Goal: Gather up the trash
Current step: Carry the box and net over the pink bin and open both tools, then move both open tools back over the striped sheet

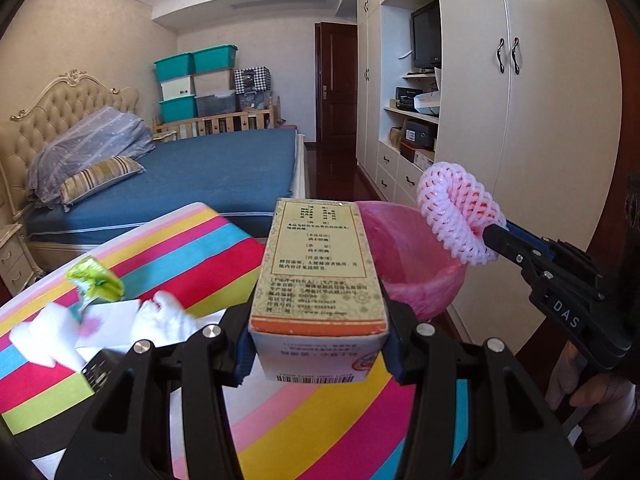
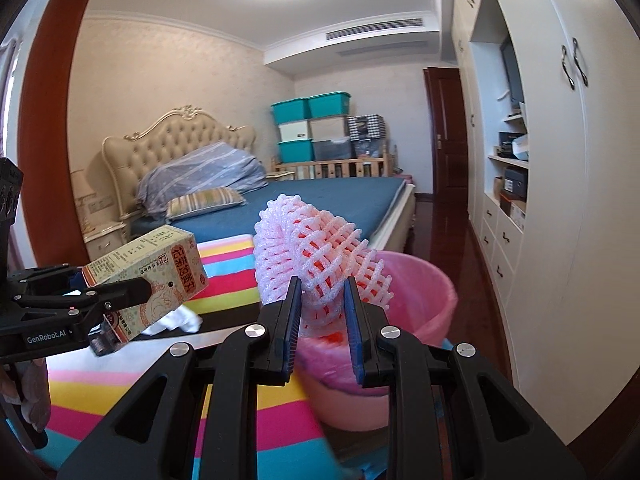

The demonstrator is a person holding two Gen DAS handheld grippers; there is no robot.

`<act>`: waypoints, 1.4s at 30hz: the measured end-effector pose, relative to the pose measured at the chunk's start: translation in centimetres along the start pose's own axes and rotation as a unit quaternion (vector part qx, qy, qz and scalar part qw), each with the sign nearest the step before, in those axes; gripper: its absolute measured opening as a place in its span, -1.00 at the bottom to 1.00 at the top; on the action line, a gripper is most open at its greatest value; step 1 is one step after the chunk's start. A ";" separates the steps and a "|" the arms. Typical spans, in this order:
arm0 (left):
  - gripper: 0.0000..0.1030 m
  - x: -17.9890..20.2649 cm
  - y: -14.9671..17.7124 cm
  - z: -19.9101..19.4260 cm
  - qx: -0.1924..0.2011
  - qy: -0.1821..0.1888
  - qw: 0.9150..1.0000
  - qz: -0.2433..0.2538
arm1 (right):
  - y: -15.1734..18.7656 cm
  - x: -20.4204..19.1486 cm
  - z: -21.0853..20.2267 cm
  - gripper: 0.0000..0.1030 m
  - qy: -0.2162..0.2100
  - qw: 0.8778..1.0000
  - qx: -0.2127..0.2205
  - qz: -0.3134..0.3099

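My left gripper (image 1: 320,344) is shut on a beige medicine box (image 1: 320,264) and holds it above the striped cloth, pointing toward the pink-lined bin (image 1: 412,264). The box also shows in the right wrist view (image 2: 160,276), with the left gripper (image 2: 132,292) on it. My right gripper (image 2: 322,312) is shut on a pink foam fruit net (image 2: 320,248) and holds it over the bin (image 2: 416,304). The net (image 1: 452,216) and right gripper (image 1: 490,236) show in the left wrist view at the bin's right rim.
On the striped cloth (image 1: 168,256) lie a green wrapper (image 1: 96,284), white crumpled tissues (image 1: 160,320) and paper. A bed (image 1: 216,172) stands behind. White wardrobes (image 1: 520,120) run along the right, with dark wood floor between.
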State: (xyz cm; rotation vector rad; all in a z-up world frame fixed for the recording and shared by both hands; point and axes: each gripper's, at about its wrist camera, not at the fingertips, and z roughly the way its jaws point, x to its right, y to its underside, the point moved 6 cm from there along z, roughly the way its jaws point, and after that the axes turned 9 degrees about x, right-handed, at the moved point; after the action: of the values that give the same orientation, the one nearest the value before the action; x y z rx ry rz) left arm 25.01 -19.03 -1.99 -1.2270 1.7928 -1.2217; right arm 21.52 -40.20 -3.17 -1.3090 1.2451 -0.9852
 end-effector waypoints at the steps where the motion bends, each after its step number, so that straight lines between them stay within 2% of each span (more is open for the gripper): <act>1: -0.05 0.3 -0.3 0.7 -0.002 0.007 1.000 -0.004 | -0.1 0.5 0.3 -0.59 0.003 1.000 -0.001 -0.002; 8: -0.05 2.0 -1.9 5.5 -0.024 0.024 0.999 -0.030 | 0.0 3.4 3.3 -0.59 0.020 1.000 -0.017 -0.001; 16: -0.04 3.7 -4.3 10.2 -0.016 0.040 0.999 -0.033 | 0.0 4.9 6.7 -0.58 0.032 0.999 -0.029 -0.004; 18: -0.02 3.7 -4.8 11.5 -0.013 0.043 0.998 -0.042 | 0.2 5.2 7.6 -0.49 0.031 0.999 -0.028 -0.001; 19: 0.02 3.7 -5.1 12.3 -0.016 0.054 0.997 -0.052 | 0.6 5.1 7.9 -0.34 0.031 0.999 -0.029 0.001; 20: 0.23 3.7 -5.1 13.0 -0.021 0.066 0.996 -0.060 | 0.8 5.5 8.4 0.20 0.034 0.999 -0.030 0.003; 21: 0.50 3.3 -5.1 13.6 -0.024 0.066 0.995 -0.070 | 1.1 5.7 8.6 0.47 0.042 0.999 -0.031 0.008; 22: 0.63 2.7 -5.1 13.7 -0.020 0.054 0.995 -0.076 | 1.3 6.2 8.6 0.55 0.044 0.998 -0.030 0.014; 25: 0.78 1.3 -4.9 12.8 -0.011 0.039 0.996 -0.082 | 1.8 6.6 7.6 0.54 0.044 0.999 -0.026 0.017; 28: 0.90 0.0 -4.6 10.7 0.003 0.013 0.998 -0.063 | 2.4 6.6 6.1 0.54 0.042 0.999 -0.024 0.022; 33: 0.91 -1.7 -3.4 6.3 0.027 -0.031 0.999 -0.013 | 2.9 4.8 3.9 0.54 0.031 0.999 -0.025 0.014; 37: 0.91 -3.1 -1.6 3.5 0.014 -0.056 0.998 0.015 | 2.9 1.8 3.0 0.55 0.013 0.999 -0.031 0.003; 42: 0.91 -7.2 1.5 -0.2 -0.011 -0.084 0.996 -0.020 | 3.6 -3.1 2.5 0.56 -0.029 0.998 -0.047 -0.012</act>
State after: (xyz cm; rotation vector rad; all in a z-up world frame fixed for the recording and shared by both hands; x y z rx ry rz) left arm 26.94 -12.11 -3.35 -1.3421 1.6713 -1.0889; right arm 23.10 -36.51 -6.81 -1.4182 1.2473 -0.9083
